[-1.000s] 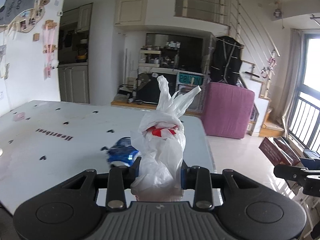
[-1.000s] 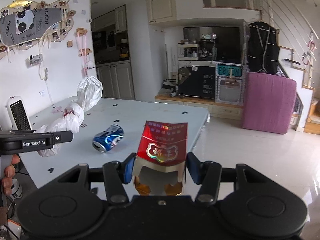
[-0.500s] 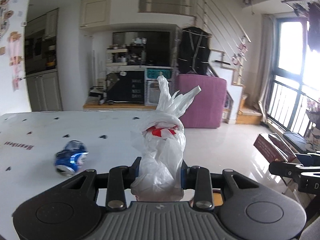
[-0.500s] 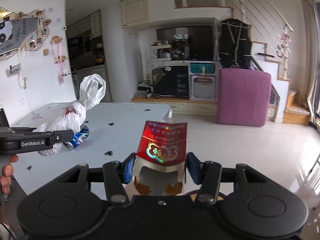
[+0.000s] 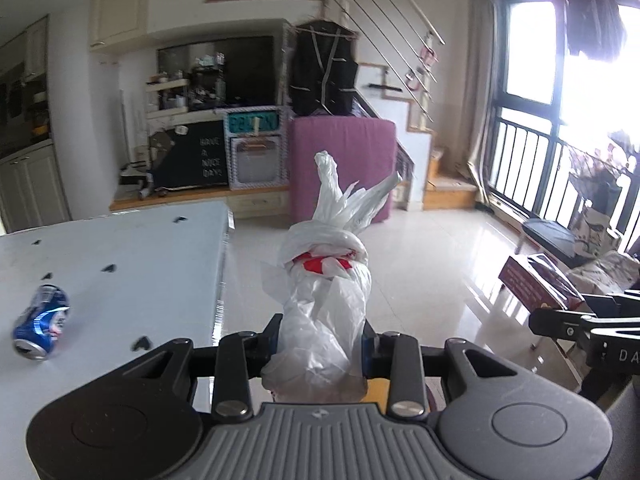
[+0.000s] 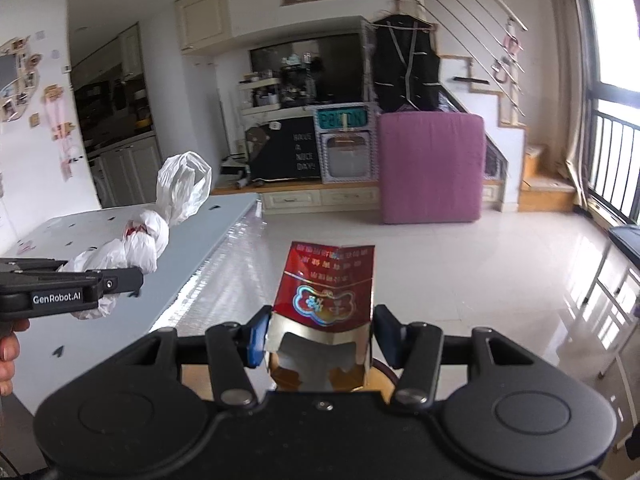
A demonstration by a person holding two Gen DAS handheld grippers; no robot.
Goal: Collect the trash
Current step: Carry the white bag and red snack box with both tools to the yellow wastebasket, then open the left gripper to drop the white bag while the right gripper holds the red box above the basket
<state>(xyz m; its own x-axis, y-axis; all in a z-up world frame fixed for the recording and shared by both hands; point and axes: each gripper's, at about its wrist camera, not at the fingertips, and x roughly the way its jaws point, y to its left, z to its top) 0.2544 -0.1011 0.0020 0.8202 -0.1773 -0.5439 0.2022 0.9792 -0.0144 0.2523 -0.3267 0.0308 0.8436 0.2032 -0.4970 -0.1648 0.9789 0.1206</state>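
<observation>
My left gripper (image 5: 320, 342) is shut on a knotted white plastic bag (image 5: 326, 280) with red print near its knot; the bag stands up between the blue pads. In the right wrist view that same bag (image 6: 132, 240) and the left gripper (image 6: 108, 284) show at the left. My right gripper (image 6: 320, 336) is shut on a red and gold paper box (image 6: 326, 292), open at its near end. A crushed blue can (image 5: 40, 322) lies on its side on the white table (image 5: 120, 248), to the left of the left gripper. Both grippers hang past the table's right edge, over the floor.
The glossy tiled floor (image 6: 460, 272) stretches ahead. A purple mattress (image 6: 430, 168) leans against the stairs at the back. A red carton (image 5: 536, 284) and a dark stool (image 5: 552, 234) stand near the window railing on the right. A person's fingers (image 6: 8, 356) show at the left edge.
Both views have swung to the right, away from the table and toward the floor and window. The blue can slid to the left edge of the left view. Both grips are unchanged.
</observation>
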